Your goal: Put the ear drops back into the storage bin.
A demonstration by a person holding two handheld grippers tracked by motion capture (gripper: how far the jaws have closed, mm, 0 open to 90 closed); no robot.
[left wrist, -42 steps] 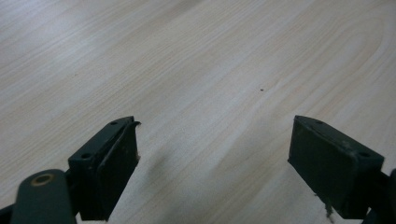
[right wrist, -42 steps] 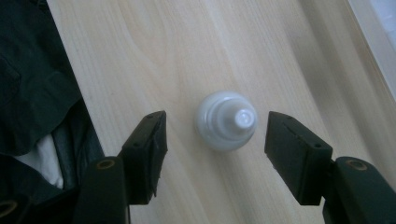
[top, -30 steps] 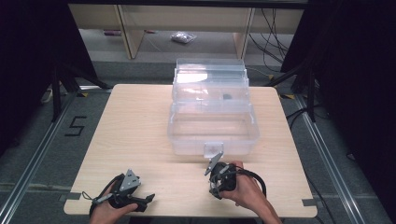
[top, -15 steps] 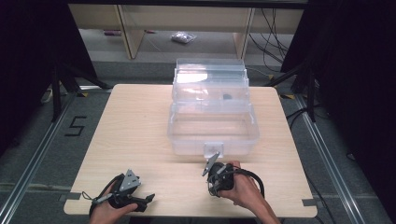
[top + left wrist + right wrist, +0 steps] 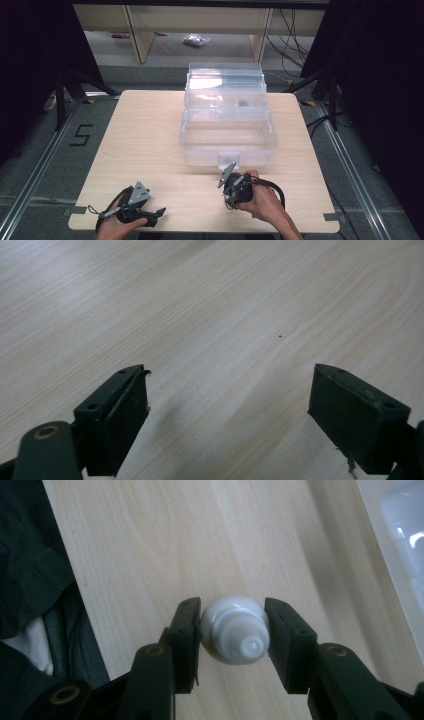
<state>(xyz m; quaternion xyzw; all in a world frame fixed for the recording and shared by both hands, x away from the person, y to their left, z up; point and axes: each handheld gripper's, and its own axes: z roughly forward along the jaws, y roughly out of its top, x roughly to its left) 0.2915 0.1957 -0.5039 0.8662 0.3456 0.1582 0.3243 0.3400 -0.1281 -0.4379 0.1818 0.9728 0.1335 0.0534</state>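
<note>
Just closing, right claw (image 5: 233,635) grips white bottle (image 5: 235,630).

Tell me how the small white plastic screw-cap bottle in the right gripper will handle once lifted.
The small white plastic screw-cap bottle looks light, so the right gripper, jaws just closed on it, should lift it easily. Its rounded, glossy sides may slip or twist between the flat pads. Set down on its side, it would probably roll across the pale wooden table.
</note>
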